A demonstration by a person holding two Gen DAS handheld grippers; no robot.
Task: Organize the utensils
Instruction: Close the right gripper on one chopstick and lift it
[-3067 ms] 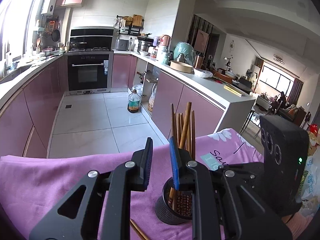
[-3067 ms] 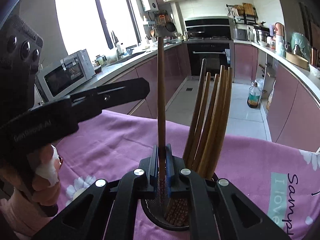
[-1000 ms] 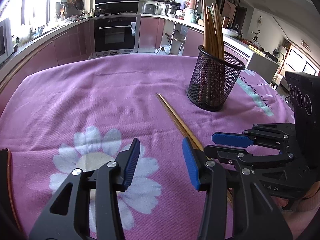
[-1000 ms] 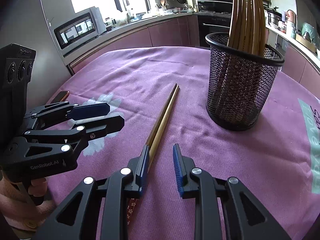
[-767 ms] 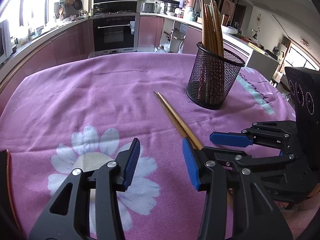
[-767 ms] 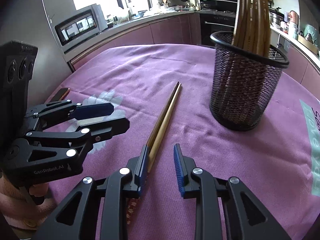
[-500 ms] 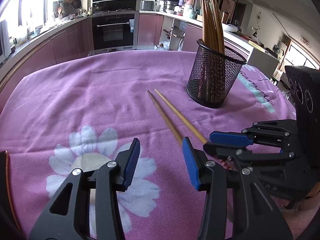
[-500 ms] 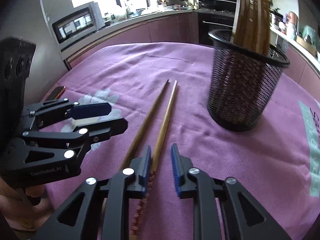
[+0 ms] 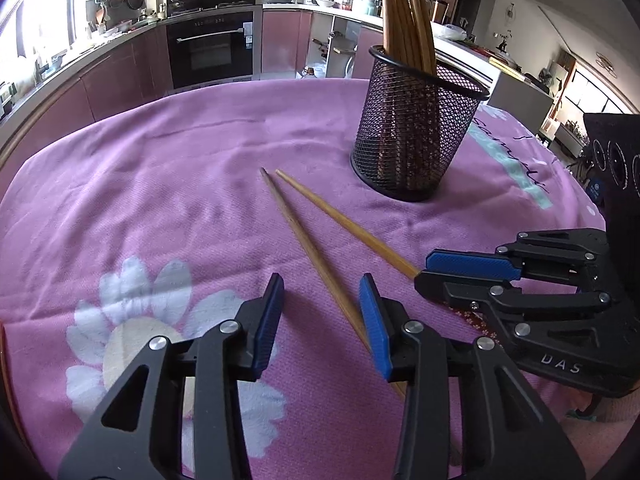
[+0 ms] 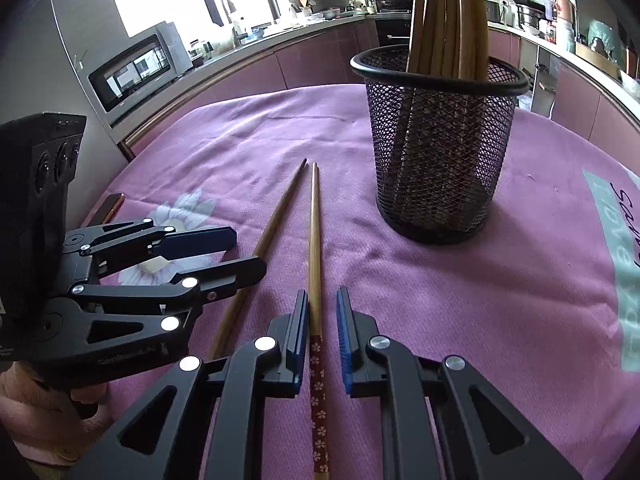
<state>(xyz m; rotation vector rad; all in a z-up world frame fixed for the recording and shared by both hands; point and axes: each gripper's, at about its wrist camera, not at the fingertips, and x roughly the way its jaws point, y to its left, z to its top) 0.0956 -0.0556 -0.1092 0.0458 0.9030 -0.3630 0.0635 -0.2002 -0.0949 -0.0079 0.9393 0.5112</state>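
On the purple cloth [image 9: 168,184], a mesh cup [image 9: 416,140] holds upright chopsticks [image 9: 404,12].

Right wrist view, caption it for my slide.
Right gripper straddles one loose chopstick on the purple cloth, beside a mesh holder.

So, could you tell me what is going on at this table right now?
A person with two grippers is sorting chopsticks into the mesh cup. Two lie on the purple cloth: the right gripper straddles the flowered chopstick, the left gripper the plain chopstick. Both pairs of jaws have just been closing; neither grips yet.
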